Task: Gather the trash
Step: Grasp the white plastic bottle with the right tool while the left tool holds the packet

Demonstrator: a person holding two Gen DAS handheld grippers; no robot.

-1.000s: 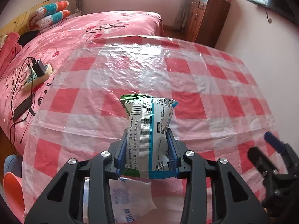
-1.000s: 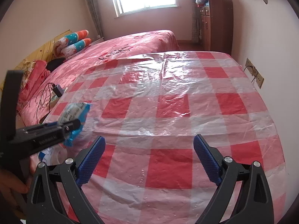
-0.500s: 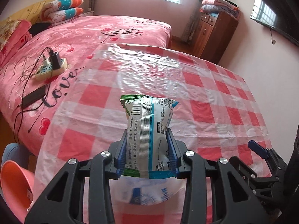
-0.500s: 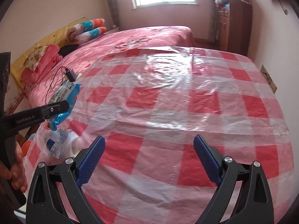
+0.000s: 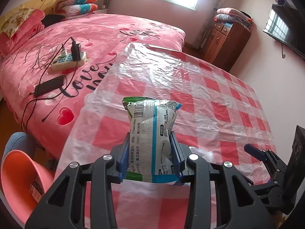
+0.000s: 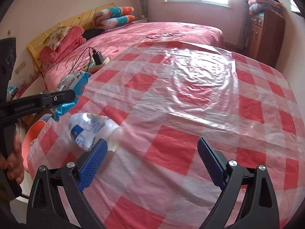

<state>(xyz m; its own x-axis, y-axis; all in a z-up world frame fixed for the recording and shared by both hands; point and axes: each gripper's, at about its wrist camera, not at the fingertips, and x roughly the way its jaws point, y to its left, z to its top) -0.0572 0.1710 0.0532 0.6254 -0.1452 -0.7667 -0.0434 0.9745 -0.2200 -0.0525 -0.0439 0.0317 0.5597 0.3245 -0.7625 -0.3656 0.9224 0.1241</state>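
The left gripper (image 5: 150,152) is closed on a wet-wipe packet (image 5: 150,139), squeezed at its lower half so the packet stands upright and does not slip. It hangs above the checked plastic cloth (image 5: 200,99), near the cloth's left edge, probably on the way to the orange bin (image 5: 21,179), which sits on the floor just left of that edge. The right gripper (image 6: 150,164) is wide open w/ nothing between its blue pads (image 6: 93,160). It points over the cloth, and a clear plastic bottle (image 6: 91,129) lies on its side on the cloth, just beside the left pad: likely the next trash to take. A power strip (image 5: 68,61) w/ cables lies on the pink bed, beyond the cloth's left edge.
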